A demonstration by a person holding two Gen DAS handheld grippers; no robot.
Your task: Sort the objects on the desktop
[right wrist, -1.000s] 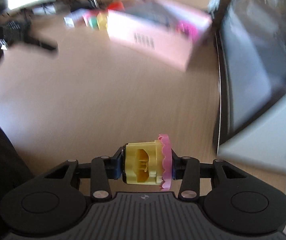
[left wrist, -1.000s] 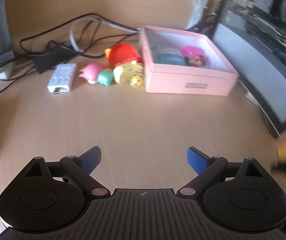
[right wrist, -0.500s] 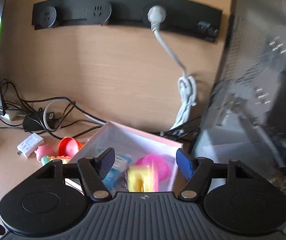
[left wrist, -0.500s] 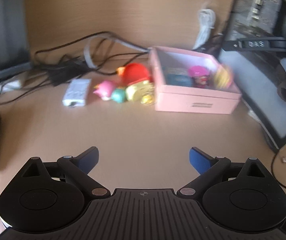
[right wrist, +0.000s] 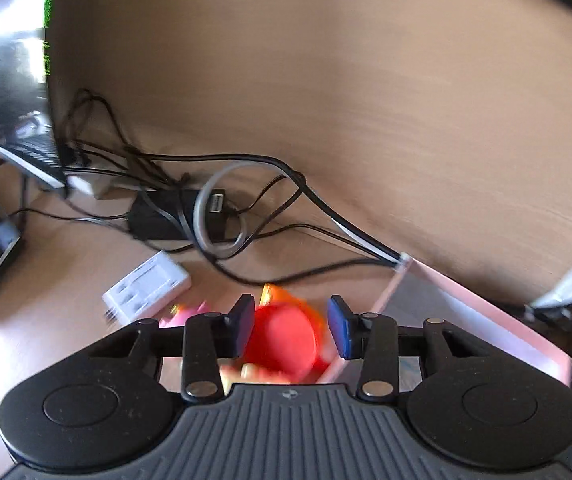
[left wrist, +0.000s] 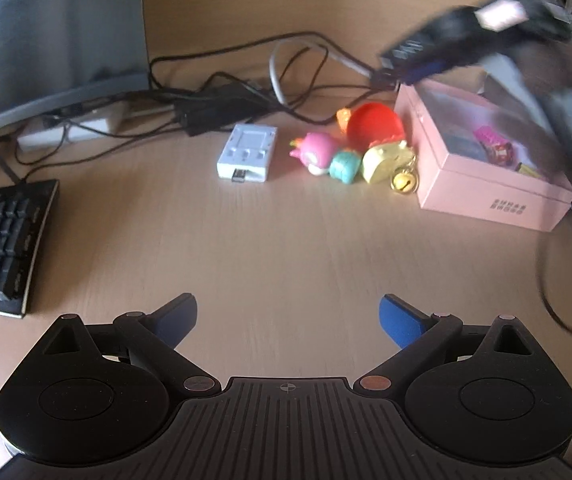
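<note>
1. The left gripper (left wrist: 288, 318) hangs over the bare near part of the light wooden desk (left wrist: 286, 248), its blue-padded jaws spread wide with nothing between them
2. The right gripper (right wrist: 290, 328) has just been narrowing its jaws; they stand partly apart, and the blurred round red toy (right wrist: 281, 338) shows in the gap beyond them. Whether the pads touch it I cannot tell
3. From the left wrist view that red toy (left wrist: 374, 124) sits at the far right of the desk, just left of the open pink cardboard box (left wrist: 494, 196)
4. Beside it lie a pink round figure (left wrist: 318, 152), a small teal figure (left wrist: 344, 166) and a pale yellow figure with a gold bell (left wrist: 390, 158), clustered close together
5. Small colourful toys lie inside the box, blurred
6. A white rectangular adapter block (left wrist: 247, 154) lies left of the cluster, with a tangle of black cables (left wrist: 221, 96) beyond it
7. A black keyboard (left wrist: 1, 244) lies at the left edge
</note>
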